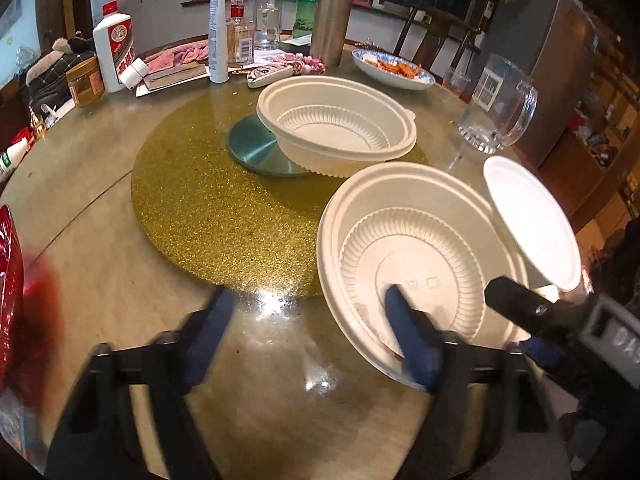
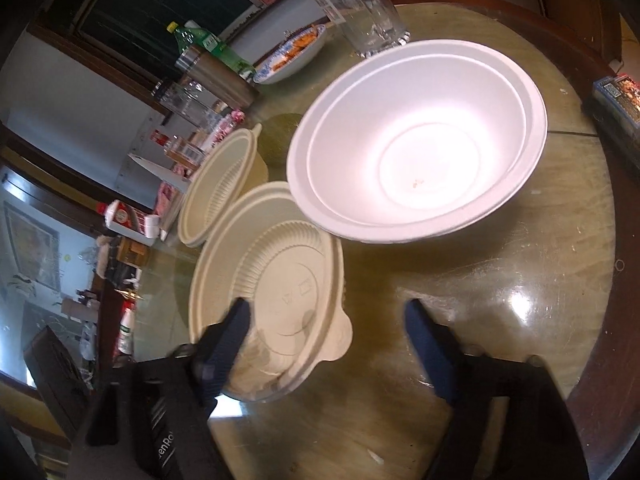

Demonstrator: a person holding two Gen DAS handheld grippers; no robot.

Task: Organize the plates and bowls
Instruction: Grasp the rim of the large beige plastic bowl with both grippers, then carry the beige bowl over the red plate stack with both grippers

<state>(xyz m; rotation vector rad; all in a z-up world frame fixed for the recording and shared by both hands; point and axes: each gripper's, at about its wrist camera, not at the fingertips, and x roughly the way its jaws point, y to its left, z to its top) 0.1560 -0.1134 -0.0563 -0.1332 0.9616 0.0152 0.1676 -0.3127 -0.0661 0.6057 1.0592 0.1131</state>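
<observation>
A cream ribbed plastic bowl lies tilted near me on the round table; it also shows in the right wrist view. My left gripper is open, its right finger inside this bowl and its left finger outside over the table. A second cream bowl stands farther back on a metal disc. A white foam bowl stands on the table ahead of my right gripper, which is open; its left finger is over the near cream bowl's rim. The foam bowl shows edge-on in the left view.
A glass mug, a blue patterned dish of food, bottles and a steel flask crowd the far side. A gold glitter mat covers the table's middle. A red bag is at left. A box lies at the right edge.
</observation>
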